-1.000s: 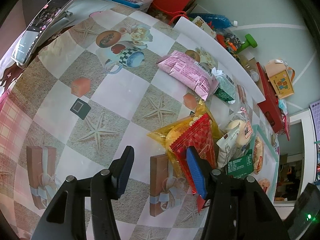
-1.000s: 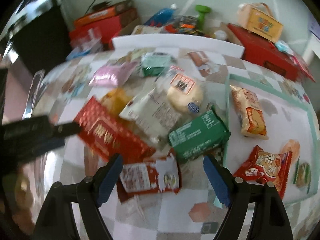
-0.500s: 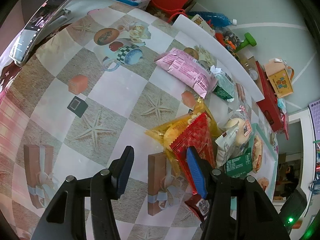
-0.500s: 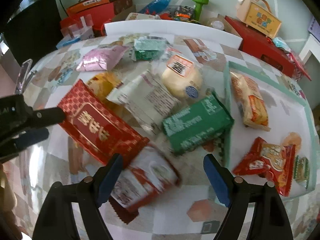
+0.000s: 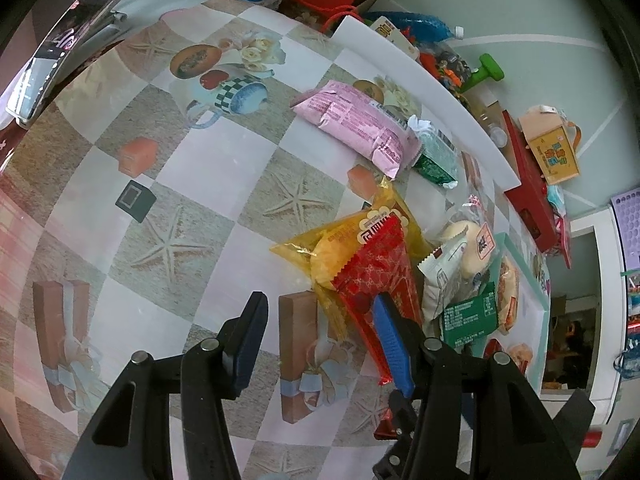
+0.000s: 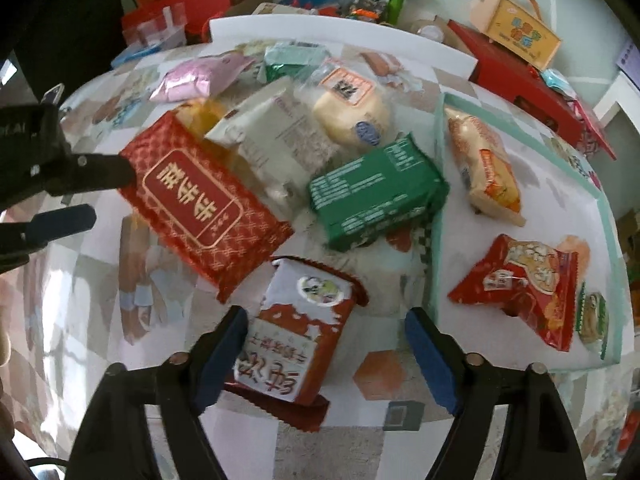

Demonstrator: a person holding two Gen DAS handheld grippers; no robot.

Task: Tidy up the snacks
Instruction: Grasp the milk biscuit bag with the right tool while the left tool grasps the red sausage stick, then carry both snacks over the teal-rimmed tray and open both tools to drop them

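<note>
A pile of snack packs lies on the patterned tablecloth. My right gripper [image 6: 326,346] is open, its jaws on either side of a red-and-white snack pack [image 6: 298,334] lying flat in front of it. Beyond it are a long red pack [image 6: 202,204], a green pack [image 6: 376,196], a white pack [image 6: 276,140] and a bun in clear wrap [image 6: 352,110]. My left gripper [image 5: 322,338] is open above the cloth, its right finger over the long red pack [image 5: 378,268], beside a yellow pack [image 5: 332,250]. It shows at the left of the right wrist view [image 6: 86,194].
A mint-rimmed white tray [image 6: 436,240] on the right holds an orange pack [image 6: 486,168], a red pack [image 6: 528,284] and a small green one [image 6: 592,316]. A pink pack [image 5: 356,122] and teal pack [image 5: 434,156] lie farther back. A phone [image 5: 60,44] stands at the far left edge. Boxes clutter the floor behind.
The red-and-white pack has come closer and turned end-on between my right gripper's jaws. The left gripper has shifted slightly along the long red pack.
</note>
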